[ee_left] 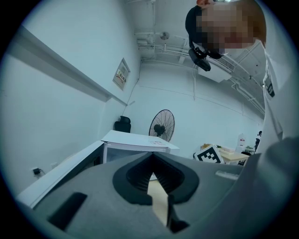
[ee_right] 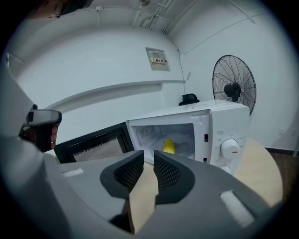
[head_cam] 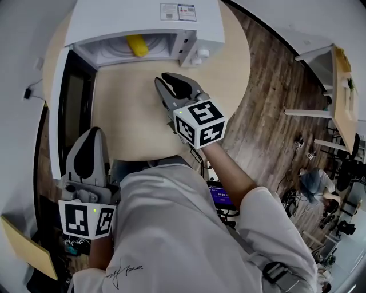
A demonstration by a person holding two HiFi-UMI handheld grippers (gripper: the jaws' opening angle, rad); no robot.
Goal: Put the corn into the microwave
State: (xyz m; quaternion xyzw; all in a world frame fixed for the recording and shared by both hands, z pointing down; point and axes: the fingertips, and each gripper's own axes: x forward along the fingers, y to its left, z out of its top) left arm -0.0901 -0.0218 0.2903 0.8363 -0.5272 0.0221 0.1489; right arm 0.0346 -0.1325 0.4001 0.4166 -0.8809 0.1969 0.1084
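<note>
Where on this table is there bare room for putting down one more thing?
Bare table lies between the open door and the right claw, and right of the microwave toward the rim. Crowded: inside the microwave, where the corn lies.

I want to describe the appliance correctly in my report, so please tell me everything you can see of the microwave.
The microwave is a white box with a label on top and two round knobs on its right panel. Its door, with a dark mesh window, stands wide open to the left. It sits on the round pale wooden table. The yellow corn lies inside; nothing else touches it.
</note>
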